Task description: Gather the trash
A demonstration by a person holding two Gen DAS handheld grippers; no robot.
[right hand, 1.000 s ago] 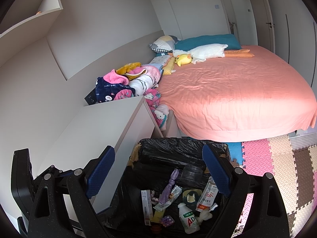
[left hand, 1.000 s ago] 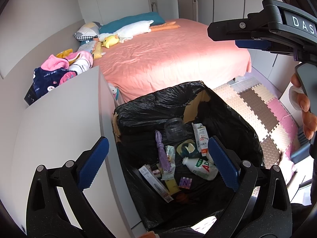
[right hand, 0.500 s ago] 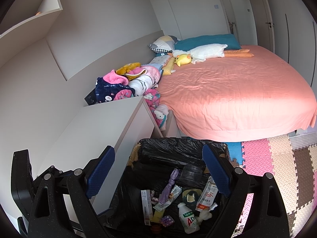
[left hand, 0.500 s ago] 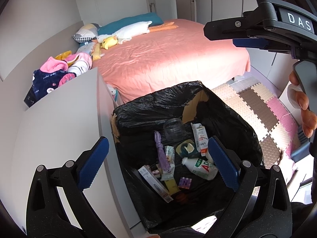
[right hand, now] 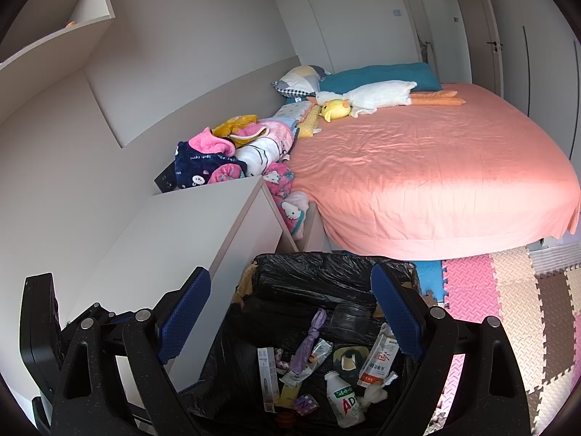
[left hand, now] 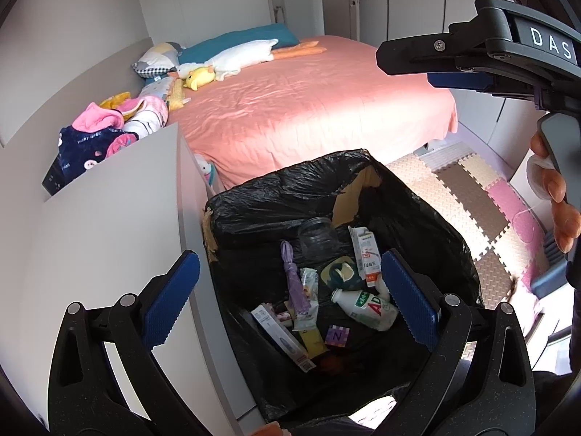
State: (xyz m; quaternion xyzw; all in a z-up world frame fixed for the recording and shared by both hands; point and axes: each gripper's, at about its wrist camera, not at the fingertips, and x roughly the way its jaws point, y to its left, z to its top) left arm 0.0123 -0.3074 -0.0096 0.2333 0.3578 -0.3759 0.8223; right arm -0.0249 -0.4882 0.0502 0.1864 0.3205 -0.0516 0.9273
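Observation:
A cardboard box lined with a black trash bag [left hand: 301, 196] stands on the floor beside a white cabinet; it also shows in the right wrist view [right hand: 319, 272]. Inside lie a white AD bottle [left hand: 363, 307], a milk carton [left hand: 365, 254], a clear jar [left hand: 317, 236], a purple strip [left hand: 294, 283] and several wrappers. My left gripper [left hand: 288, 303] is open and empty above the bag. My right gripper [right hand: 290, 314] is open and empty, also above the bag; it shows in the left wrist view [left hand: 472, 69] at the upper right, held by a hand.
The white cabinet [left hand: 109, 225] is left of the bag. A bed with a salmon cover [right hand: 417, 167] lies behind, with plush toys and pillows at its head. A pile of clothes [right hand: 232, 152] sits behind the cabinet. Foam floor mats [right hand: 508, 309] are to the right.
The left wrist view has shifted slightly, the bag sitting a little left in frame. Both grippers stay open and empty; the trash has not moved.

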